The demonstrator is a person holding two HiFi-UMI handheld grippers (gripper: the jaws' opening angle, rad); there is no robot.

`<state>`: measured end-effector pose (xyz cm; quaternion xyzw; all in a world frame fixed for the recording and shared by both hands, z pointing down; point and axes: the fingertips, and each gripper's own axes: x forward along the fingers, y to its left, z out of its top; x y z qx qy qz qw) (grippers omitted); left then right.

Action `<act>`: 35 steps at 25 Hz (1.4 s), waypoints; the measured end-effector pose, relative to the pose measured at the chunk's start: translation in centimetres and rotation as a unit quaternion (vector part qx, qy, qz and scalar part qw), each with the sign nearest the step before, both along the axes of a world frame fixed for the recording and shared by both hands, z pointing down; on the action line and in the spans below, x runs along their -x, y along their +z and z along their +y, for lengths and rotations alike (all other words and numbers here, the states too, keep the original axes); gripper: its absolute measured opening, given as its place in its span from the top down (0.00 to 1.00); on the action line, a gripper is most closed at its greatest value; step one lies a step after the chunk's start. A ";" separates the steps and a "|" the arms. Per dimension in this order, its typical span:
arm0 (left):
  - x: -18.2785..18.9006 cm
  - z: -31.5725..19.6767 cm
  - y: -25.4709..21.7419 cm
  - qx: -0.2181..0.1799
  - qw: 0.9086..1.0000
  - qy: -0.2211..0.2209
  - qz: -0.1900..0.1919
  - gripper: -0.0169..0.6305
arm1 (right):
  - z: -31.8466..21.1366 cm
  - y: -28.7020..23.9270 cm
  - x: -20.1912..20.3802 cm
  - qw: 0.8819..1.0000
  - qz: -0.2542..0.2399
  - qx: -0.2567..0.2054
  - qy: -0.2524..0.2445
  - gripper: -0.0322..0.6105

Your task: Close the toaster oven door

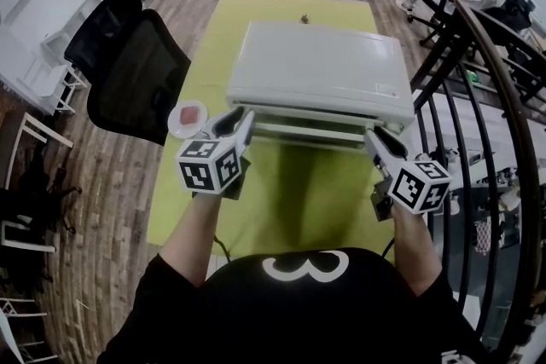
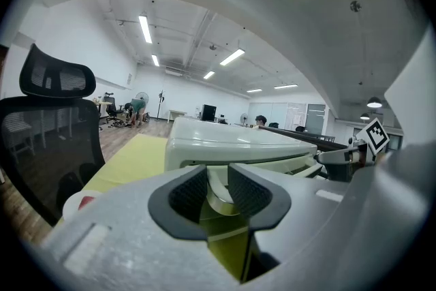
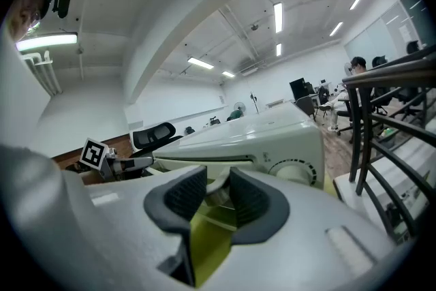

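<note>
- Nearest, at the lower left of the head view: left gripper (image 1: 241,120), marker cube (image 1: 211,166) facing up, jaws narrowed to a slim gap and clamped on the left end of the door handle (image 2: 219,195).
- At the lower right, level with it: right gripper (image 1: 375,139), likewise narrowed and clamped on the right end of the same handle (curved pale bar filling the gap between the ribbed dark pads in both gripper views).
- Just beyond the jaws: toaster oven door (image 1: 311,132), tilted away from the oven front, open rather than shut.
- Behind the door: cream toaster oven (image 1: 320,68), flat top toward the head camera, round control knob (image 3: 291,170) on the front at the right end.
- Under all of this: yellow-green tabletop (image 1: 290,192), bare between the door and the person.
- Left of the oven, near the left gripper: small white dish (image 1: 188,118) with something red in it.
- Further left, off the table: black mesh office chair (image 1: 132,68).
- On the right: black railing (image 1: 478,98) with vertical bars.
- Farthest: wooden floor, more chairs and desks.
</note>
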<state>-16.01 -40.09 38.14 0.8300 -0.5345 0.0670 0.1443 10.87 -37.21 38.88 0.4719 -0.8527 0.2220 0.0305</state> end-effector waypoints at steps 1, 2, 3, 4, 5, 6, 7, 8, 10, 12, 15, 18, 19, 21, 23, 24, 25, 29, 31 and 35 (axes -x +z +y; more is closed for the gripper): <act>0.0 -0.1 0.0 0.000 1.000 -0.001 0.001 0.81 | -0.2 0.0 0.0 1.000 -0.001 0.000 0.000 0.78; 0.0 -0.3 0.0 -0.001 1.000 -0.002 0.002 0.81 | -0.3 0.0 0.0 1.000 -0.002 0.000 0.001 0.78; 0.0 -0.4 -0.1 -0.002 1.000 -0.003 0.002 0.81 | -0.4 -0.1 0.0 1.000 -0.002 0.000 0.001 0.78; 0.0 -0.6 -0.1 -0.003 1.000 -0.004 0.002 0.81 | -0.6 -0.1 0.0 1.000 -0.002 0.000 0.001 0.78; 0.0 -0.7 -0.2 -0.004 1.000 -0.005 0.002 0.81 | -0.8 -0.2 0.0 1.000 -0.002 -0.001 0.001 0.78; 0.0 -0.9 -0.2 -0.005 1.000 -0.006 0.001 0.81 | -0.9 -0.2 0.0 1.000 -0.002 -0.001 0.000 0.78; 0.0 -1.0 -0.3 -0.006 1.000 -0.005 -0.001 0.81 | -1.0 -0.3 -0.1 1.000 -0.002 -0.001 -0.001 0.78; -0.1 -1.0 -0.3 -0.007 1.000 -0.004 -0.004 0.81 | -1.1 -0.3 -0.1 1.000 -0.003 -0.001 -0.002 0.78; -0.1 -1.1 -0.3 -0.008 1.000 -0.001 -0.009 0.81 | -1.2 -0.3 -0.1 1.000 -0.003 0.001 -0.005 0.78; -0.2 -1.1 -0.3 -0.010 1.000 0.000 -0.012 0.81 | -1.2 -0.2 -0.1 1.000 -0.001 0.001 -0.007 0.78; -0.1 -1.2 -0.3 -0.013 1.000 0.003 -0.013 0.81 | -1.3 -0.2 0.0 1.000 0.001 0.001 -0.008 0.78; -0.1 -1.2 -0.3 -0.014 1.000 0.006 -0.007 0.81 | -1.3 -0.2 0.0 1.000 0.003 0.002 -0.010 0.78; -0.1 -1.1 -0.4 -0.014 1.000 0.006 -0.006 0.81 | -1.2 -0.2 0.0 1.000 0.004 0.003 -0.012 0.78; -0.1 -0.9 -0.5 -0.014 1.000 0.004 -0.007 0.81 | -1.2 -0.3 -0.1 1.000 0.005 0.007 -0.018 0.78; 0.0 -0.4 -0.9 -0.017 1.000 0.000 -0.005 0.81 | -1.0 -0.6 -0.3 1.000 0.008 0.006 -0.024 0.78; 0.1 -0.1 -1.1 -0.019 1.000 -0.001 -0.004 0.81 | -0.8 -0.9 -0.3 1.000 0.013 -0.001 -0.025 0.81; 0.1 0.3 -1.4 -0.020 1.000 -0.001 -0.003 0.81 | -0.5 -1.3 -0.3 0.999 0.020 -0.010 -0.027 0.81; -0.4 2.3 -2.5 -0.029 1.000 0.008 0.002 0.81 | 1.7 -3.0 0.8 0.996 0.035 -0.046 -0.062 0.81; -1.1 3.8 -3.1 -0.032 0.999 0.018 0.008 0.81 | 3.4 -3.8 1.9 0.994 0.024 -0.059 -0.086 0.82; -3.0 7.4 -4.1 -0.036 0.998 0.048 0.018 0.85 | 7.2 -5.4 4.1 0.988 0.005 -0.083 -0.127 0.90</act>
